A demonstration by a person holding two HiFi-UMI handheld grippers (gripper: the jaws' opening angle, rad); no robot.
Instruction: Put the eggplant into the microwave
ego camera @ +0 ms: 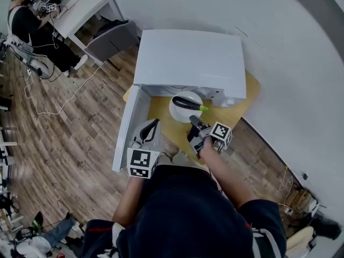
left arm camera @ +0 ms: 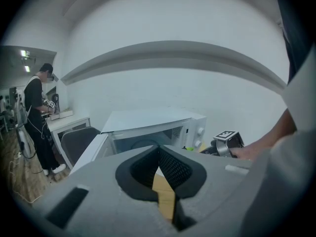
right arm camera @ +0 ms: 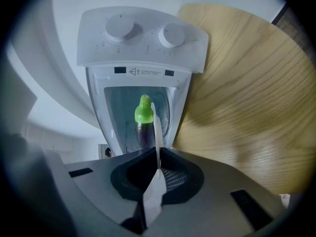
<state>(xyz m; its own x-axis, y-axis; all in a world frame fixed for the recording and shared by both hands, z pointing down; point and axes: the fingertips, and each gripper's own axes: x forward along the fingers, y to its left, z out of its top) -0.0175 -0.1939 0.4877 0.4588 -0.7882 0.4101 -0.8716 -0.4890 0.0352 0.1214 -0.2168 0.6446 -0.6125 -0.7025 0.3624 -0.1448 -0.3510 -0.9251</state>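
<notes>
A dark purple eggplant [ego camera: 188,103] with a bright green stem lies on a white plate [ego camera: 177,115] at the mouth of the white microwave [ego camera: 188,55], whose door [ego camera: 126,128] hangs open to the left. My right gripper [ego camera: 192,120] is shut on the plate's near rim. In the right gripper view the plate [right arm camera: 157,132] shows edge-on between the jaws of the right gripper [right arm camera: 157,156], and the eggplant [right arm camera: 144,122] lies just past them, before the cavity. My left gripper [ego camera: 153,123] hovers beside the open door, shut and empty. The left gripper view shows this gripper [left arm camera: 158,153] facing the microwave [left arm camera: 148,120].
The microwave stands on a round wooden table [ego camera: 248,93] close to a white wall. Its two knobs [right arm camera: 143,31] sit right of the opening. A person [ego camera: 27,20] stands at a white desk at far left, with a grey chair [ego camera: 110,36] nearby and cables on the wooden floor.
</notes>
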